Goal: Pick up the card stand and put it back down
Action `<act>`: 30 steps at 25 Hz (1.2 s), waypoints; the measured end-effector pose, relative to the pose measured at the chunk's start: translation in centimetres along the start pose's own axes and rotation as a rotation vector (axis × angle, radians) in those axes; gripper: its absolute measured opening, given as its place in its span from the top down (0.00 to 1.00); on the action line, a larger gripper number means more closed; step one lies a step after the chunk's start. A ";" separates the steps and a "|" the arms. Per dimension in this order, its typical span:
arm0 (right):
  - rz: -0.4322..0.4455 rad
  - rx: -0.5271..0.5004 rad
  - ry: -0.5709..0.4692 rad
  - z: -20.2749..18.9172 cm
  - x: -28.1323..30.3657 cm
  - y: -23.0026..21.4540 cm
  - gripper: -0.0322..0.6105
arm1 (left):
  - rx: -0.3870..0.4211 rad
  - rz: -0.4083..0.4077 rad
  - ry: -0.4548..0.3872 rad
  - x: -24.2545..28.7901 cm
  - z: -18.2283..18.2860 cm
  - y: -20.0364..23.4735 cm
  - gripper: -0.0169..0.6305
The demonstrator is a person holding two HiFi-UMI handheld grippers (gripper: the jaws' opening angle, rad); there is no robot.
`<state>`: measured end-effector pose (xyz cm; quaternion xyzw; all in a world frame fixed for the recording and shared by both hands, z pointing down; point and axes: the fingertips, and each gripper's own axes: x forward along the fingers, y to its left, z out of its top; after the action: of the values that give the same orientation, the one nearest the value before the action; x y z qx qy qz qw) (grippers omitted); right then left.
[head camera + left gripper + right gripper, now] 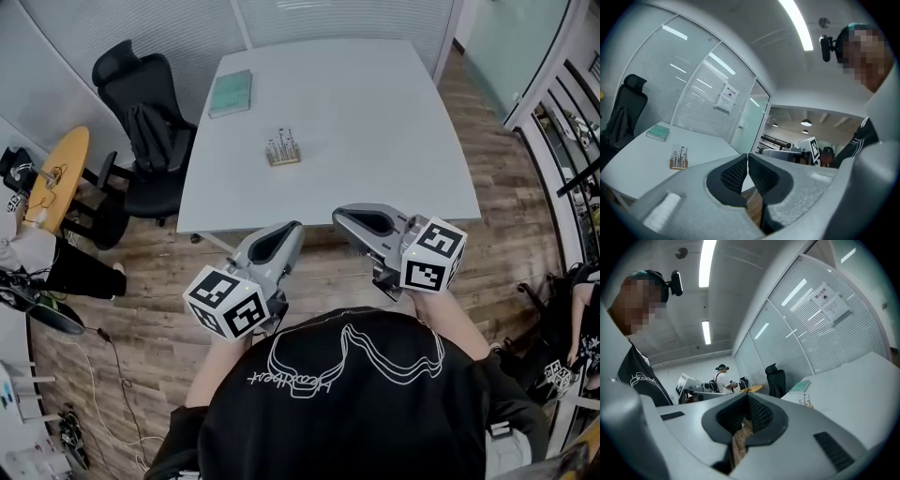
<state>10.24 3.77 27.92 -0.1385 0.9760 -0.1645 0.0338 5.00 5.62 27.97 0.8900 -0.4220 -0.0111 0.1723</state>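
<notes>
Standing short of the table, we hold left tongs and right tongs clenched on nothing, roughly level, tips angled toward each other. The card stand sits well ahead mid-table, long axis crosswise, almost straight beyond the left tongs, which look nearer.

Bright ceiling strips (mild glare); fisheye edges dark.

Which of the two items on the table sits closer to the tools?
The card stand, upright near the middle of the table. The teal book lies flat farther back, by the far left corner.
</notes>
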 end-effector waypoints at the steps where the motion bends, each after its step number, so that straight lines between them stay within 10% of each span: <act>1: 0.007 -0.006 0.000 0.3 0.4 -0.2 0.94 | 0.006 0.006 -0.003 0.0 0.2 0.4 0.95; 15: 0.004 0.035 0.045 -1.3 4.4 -3.4 0.94 | -0.048 0.034 0.007 0.5 -0.9 5.6 0.94; 30: -0.131 0.155 0.064 -2.1 12.7 -14.7 0.94 | -0.096 0.032 0.137 6.3 -0.3 20.3 0.94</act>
<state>1.68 -12.47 34.55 -0.1935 0.9499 -0.2456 0.0022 -6.04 -10.93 35.49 0.8725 -0.4224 0.0326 0.2434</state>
